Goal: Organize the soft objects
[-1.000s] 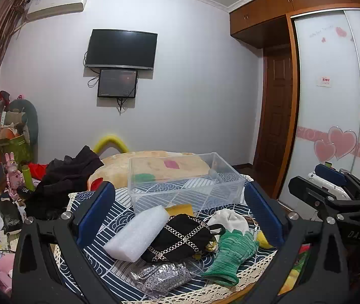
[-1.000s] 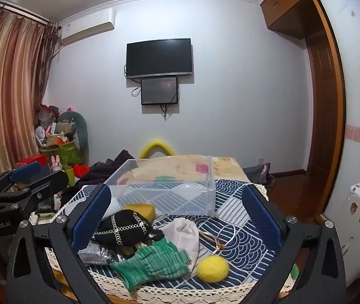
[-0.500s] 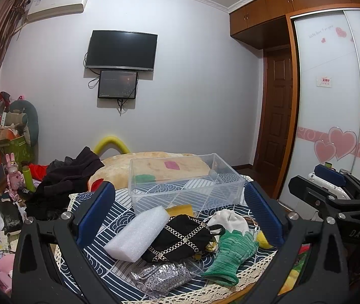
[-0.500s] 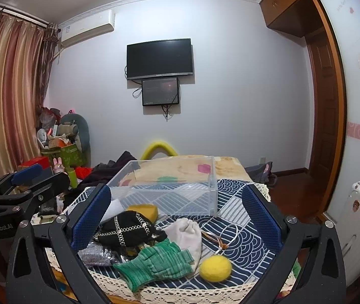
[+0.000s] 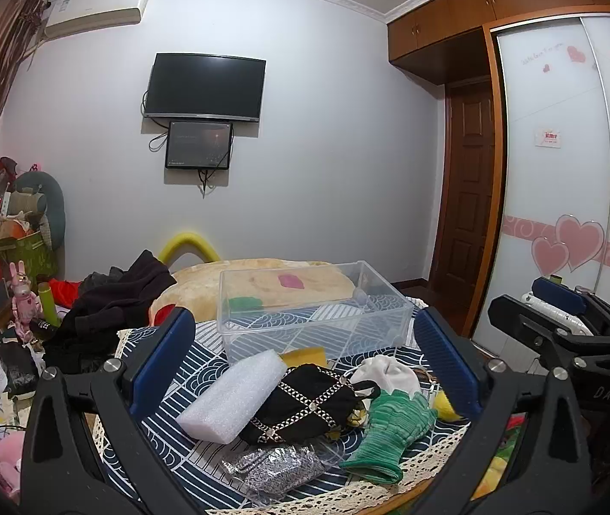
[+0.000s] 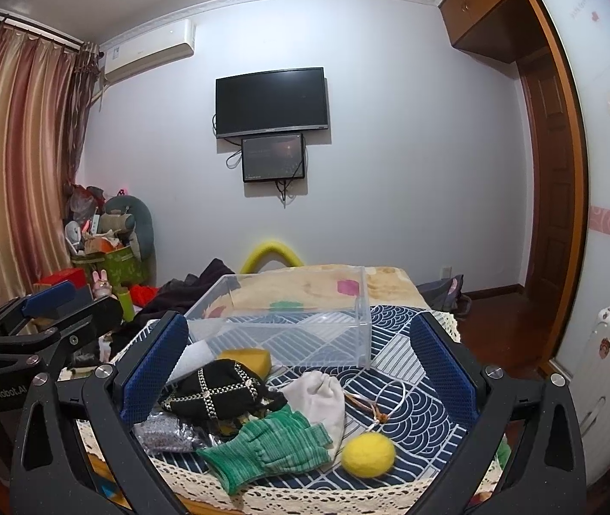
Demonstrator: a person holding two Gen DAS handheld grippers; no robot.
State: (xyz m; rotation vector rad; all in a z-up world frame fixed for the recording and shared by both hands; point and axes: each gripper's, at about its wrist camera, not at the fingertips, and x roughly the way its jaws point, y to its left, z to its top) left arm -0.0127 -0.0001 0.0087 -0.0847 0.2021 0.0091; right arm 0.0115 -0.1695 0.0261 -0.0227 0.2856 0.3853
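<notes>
On the patterned tablecloth lie a white foam block [image 5: 236,390], a black studded pouch [image 5: 305,401], a green knit glove [image 5: 390,425], a white drawstring bag [image 6: 320,399], a yellow ball [image 6: 368,454], a yellow sponge [image 6: 247,359] and a silver glitter pouch [image 5: 274,468]. A clear plastic box [image 5: 311,311] stands empty behind them. My left gripper [image 5: 305,356] is open, held above the near items. My right gripper [image 6: 298,360] is open too, above the glove and ball. Both are empty.
The table's lace edge [image 6: 305,491] runs along the front. A dark pile of clothes [image 5: 107,304] lies at the left and a beige blanket [image 5: 262,279] behind the box. A white suitcase [image 6: 609,369] stands at the right.
Both grippers have shifted slightly; the views are almost the same. Nothing on the table has moved.
</notes>
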